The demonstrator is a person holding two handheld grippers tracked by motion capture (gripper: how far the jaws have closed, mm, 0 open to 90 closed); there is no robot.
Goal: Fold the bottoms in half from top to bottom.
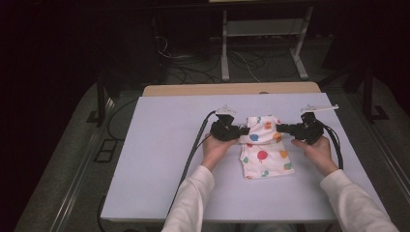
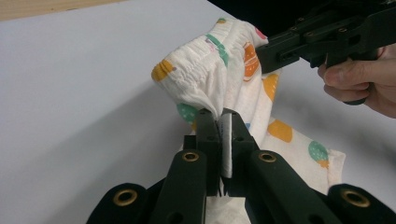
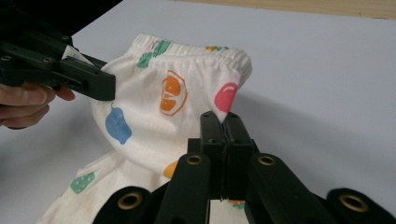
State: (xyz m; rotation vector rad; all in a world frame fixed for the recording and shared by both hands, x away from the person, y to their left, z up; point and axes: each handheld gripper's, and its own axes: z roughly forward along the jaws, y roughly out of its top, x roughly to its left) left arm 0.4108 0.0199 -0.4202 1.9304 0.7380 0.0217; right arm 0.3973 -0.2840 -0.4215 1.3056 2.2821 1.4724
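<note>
A small white cotton garment printed with coloured fruit shapes (image 1: 263, 147), with a gathered elastic waistband, is seen at the middle of the pale lilac worktop (image 1: 159, 159), its waistband end lifted off the surface and its lower part lying flat nearer the person. The left gripper (image 2: 221, 122) and right gripper (image 3: 225, 125) are each clamped on a fold of cloth just below the waistband, at opposite sides. The garment is judged light, soft and limp, so it would sag between holds; the thicker waistband edge is judged the surest place to be gripped.
</note>
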